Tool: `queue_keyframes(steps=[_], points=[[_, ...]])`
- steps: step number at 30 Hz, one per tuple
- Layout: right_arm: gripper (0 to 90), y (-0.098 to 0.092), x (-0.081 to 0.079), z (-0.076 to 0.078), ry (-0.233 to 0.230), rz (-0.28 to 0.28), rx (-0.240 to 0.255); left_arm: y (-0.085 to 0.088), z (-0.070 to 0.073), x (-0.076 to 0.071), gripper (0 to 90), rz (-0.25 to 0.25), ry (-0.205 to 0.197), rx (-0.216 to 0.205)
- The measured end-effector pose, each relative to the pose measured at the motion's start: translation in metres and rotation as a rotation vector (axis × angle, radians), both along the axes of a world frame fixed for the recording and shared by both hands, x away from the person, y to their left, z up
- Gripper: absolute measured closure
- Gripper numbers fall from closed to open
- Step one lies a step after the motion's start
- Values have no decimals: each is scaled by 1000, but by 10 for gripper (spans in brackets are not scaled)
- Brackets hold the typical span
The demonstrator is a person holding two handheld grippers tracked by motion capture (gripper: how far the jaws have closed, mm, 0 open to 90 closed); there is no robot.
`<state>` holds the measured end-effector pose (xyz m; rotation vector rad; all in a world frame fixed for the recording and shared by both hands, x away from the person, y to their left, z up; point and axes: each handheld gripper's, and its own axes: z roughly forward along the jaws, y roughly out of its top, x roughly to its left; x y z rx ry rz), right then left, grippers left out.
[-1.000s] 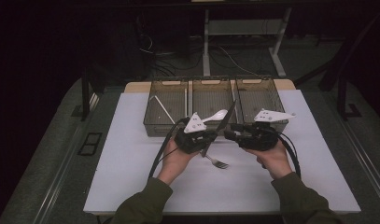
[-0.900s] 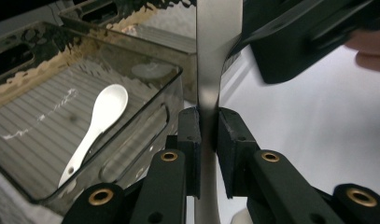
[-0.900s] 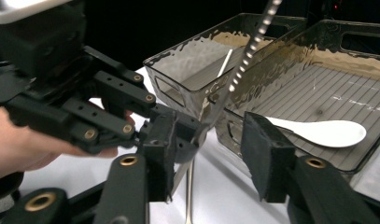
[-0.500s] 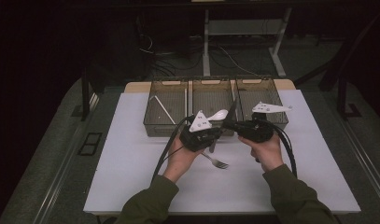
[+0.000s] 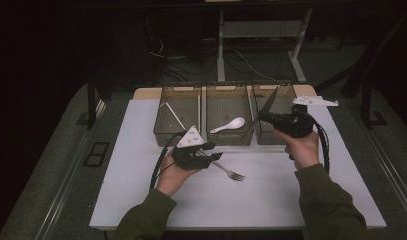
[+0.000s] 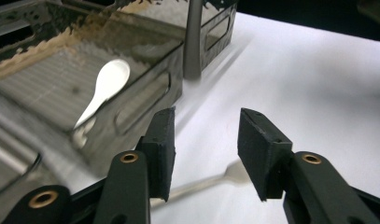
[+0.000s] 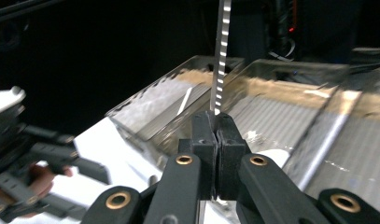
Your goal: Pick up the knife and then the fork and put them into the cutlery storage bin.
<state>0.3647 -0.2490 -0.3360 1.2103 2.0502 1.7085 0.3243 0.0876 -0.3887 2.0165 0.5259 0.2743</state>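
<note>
The white table top (image 5: 141, 165) carries three clear plastic bins in a row along its far edge: the left bin (image 5: 178, 116) holds a pale stick leaning across it, the middle bin (image 5: 227, 116) holds a white spoon (image 5: 229, 125), and the right bin (image 5: 272, 115) stands by the raised right hand. The work looks like sorting cutlery into these bins, one kind to each. The right gripper (image 5: 263, 116) is clamped on a table knife (image 5: 260, 116) about its middle, the jaws pinched tight with the serrated blade (image 7: 221, 51) rising straight up out of them in the right gripper view. In the high view the knife hangs tilted, its long axis running from upper right to lower left, and it crosses the wall between the middle and right bins; I judge it is on its way to the right bin, so the next move turns on swinging that long axis in line with the bin's length before letting go. The left gripper (image 5: 211, 150) sits low over the table near the front of the middle bin, its jaws parted and just opened wider, gripping nothing. The fork (image 5: 226, 170) lies flat on the table just beside and beyond those jaws, handle towards the left gripper, tines pointing away to the lower right; its handle (image 6: 197, 186) shows between the pads (image 6: 162, 149) in the left gripper view. The left hand is far nearer the fork.
</note>
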Motion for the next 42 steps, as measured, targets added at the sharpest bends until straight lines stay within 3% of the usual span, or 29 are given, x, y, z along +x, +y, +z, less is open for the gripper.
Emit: queue_keyframes(steps=[6, 11, 14, 21, 27, 32, 35, 39, 42], points=[[883, -30, 11, 16, -22, -78, 15, 27, -8, -11, 484, 2, 22, 9], [883, -56, 18, 27, -37, -145, 36, 42, -15, -19, 430, 1, 56, -7], [883, -67, 23, 29, -33, -194, 4, 50, -19, -22, 393, -3, 67, -9], [883, -75, 45, 9, 67, -227, -29, 54, -25, -22, 301, -4, 78, -7], [882, -64, 64, -9, 153, -207, -64, 54, -25, -22, 297, -12, 87, -3], [881, -59, 77, -24, 202, -222, -109, 54, -26, -21, 292, -17, 92, 4], [875, -61, 83, -29, 213, -241, -85, 54, -27, -20, 286, -18, 94, 4], [833, -60, 89, -33, 200, -301, -152, 53, -27, -20, 285, -18, 96, 4], [781, -59, 93, -37, 213, -315, -194, 53, -27, -20, 285, -20, 94, 12]])
